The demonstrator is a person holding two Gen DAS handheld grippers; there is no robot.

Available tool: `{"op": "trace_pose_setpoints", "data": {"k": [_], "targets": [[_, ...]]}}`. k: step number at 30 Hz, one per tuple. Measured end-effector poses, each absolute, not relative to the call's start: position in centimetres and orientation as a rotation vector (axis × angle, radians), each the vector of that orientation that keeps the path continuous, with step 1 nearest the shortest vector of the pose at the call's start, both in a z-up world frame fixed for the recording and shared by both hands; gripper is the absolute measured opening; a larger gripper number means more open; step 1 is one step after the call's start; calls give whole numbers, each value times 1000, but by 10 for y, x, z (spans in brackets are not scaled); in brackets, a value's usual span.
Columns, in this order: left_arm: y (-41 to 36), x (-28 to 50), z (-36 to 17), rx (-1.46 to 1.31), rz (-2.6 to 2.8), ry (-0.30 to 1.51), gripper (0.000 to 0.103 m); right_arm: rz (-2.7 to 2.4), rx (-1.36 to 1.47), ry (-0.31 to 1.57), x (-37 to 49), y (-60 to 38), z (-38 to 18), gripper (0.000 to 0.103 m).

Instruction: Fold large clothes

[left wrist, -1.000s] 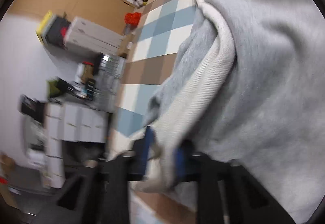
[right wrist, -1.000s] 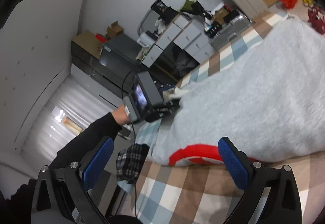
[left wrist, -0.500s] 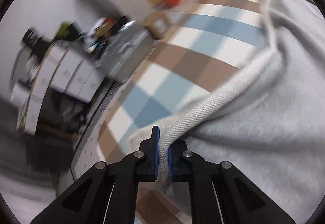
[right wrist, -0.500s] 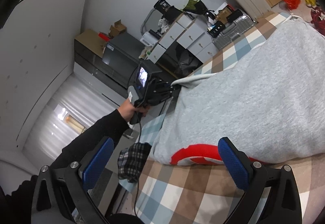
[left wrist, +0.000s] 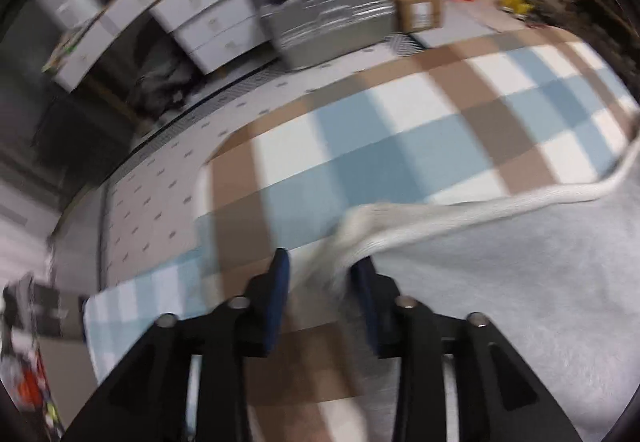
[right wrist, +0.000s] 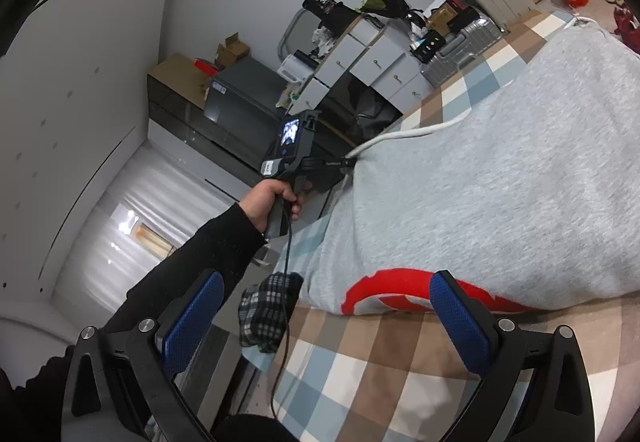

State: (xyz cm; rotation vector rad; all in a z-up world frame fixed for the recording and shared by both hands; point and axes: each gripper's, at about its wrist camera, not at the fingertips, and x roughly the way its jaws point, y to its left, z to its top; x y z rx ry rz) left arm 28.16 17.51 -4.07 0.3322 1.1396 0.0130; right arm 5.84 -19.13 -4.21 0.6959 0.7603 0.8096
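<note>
Left claw (left wrist: 320, 282) parted around sweatshirt (left wrist: 520, 282) hem; right claw (right wrist: 320, 314) spread, hovering.

The left gripper (left wrist: 322, 274) reaches forward and slightly downward, its two blue-padded fingers (left wrist: 278, 290) parted with a clear gap between them; motion blur softens the tips. In the right wrist view the same tool (right wrist: 347, 162) is gripped by the person's left hand (right wrist: 269, 201), fist wrapped round the pistol handle, index finger curled at the front, the arm in a black sleeve (right wrist: 192, 262) stretched out nearly straight. The right gripper (right wrist: 326, 316) hangs low in its own camera's view, jaws spread wide, both blue pads (right wrist: 460, 318) facing each other with nothing between them, black linkage arms splayed outward
</note>
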Motion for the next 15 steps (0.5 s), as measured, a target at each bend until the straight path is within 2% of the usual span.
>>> {"op": "trace_pose_setpoints", "data": {"k": [1,5,9,15], "targets": [[181,281,-38,308,17,1137,43,814,694,764,59,-191,-42,103],[192,280,-24,395,199,1068,43,816,686,756,58,-191,-39,103],[205,269,4,283,184,1011,43,795,674,747,58,-193,-39,103],[169,195,23,237,-51,969,47,608,513,761,63,-200,-45,103]]}}
